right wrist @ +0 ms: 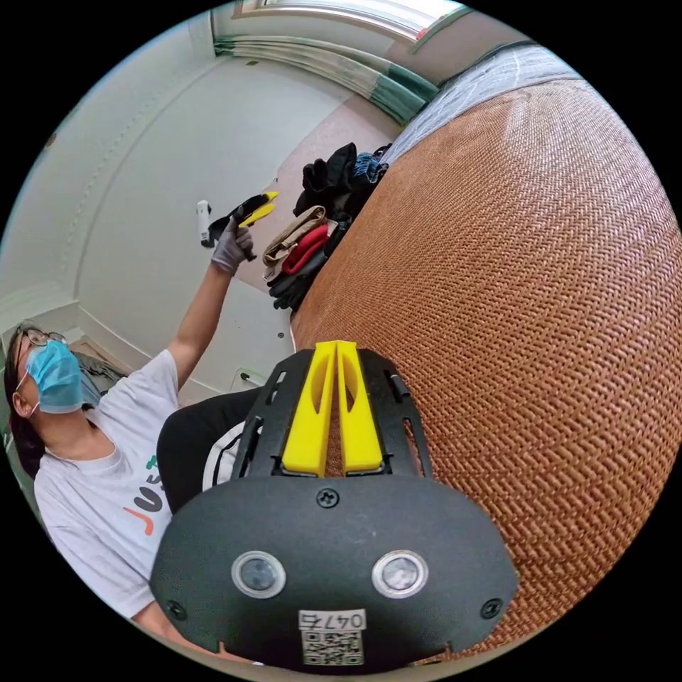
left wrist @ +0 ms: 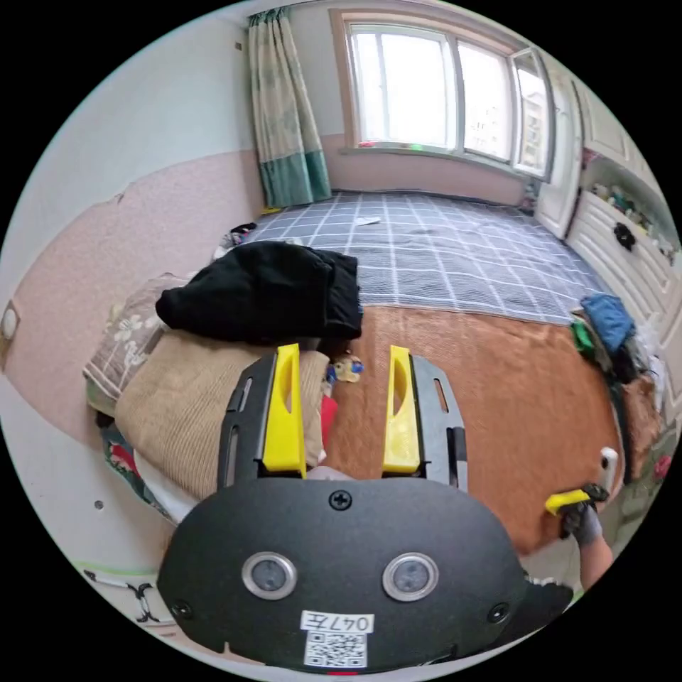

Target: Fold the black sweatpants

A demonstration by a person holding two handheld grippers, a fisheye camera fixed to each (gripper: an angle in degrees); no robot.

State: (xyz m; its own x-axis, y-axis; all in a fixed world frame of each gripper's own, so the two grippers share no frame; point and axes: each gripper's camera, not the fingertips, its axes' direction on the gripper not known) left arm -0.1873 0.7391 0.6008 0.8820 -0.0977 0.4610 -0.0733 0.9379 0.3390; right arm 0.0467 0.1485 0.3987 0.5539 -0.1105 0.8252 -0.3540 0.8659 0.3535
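Note:
The black sweatpants (left wrist: 263, 291) lie bunched on top of a stack of folded clothes (left wrist: 185, 412) at the bed's left edge, against the wall. My left gripper (left wrist: 343, 349) hovers just short of them, open, with nothing between its yellow jaws. In the right gripper view the same black bundle (right wrist: 330, 174) tops the clothes stack (right wrist: 302, 252), and a gloved hand holds the left gripper (right wrist: 254, 208) up in the air near it. My right gripper (right wrist: 335, 346) is shut on nothing, low over the near edge of the orange woven mat (right wrist: 540, 298). It also appears at the mat's corner (left wrist: 568, 501).
The orange mat (left wrist: 511, 398) covers the near part of the bed, with a grey checked sheet (left wrist: 440, 249) beyond it. A blue and green clothes heap (left wrist: 607, 323) lies at the right edge by white cabinets (left wrist: 625, 241). A small toy (left wrist: 347, 368) rests beside the stack. A seated person (right wrist: 99, 483) is at the bedside.

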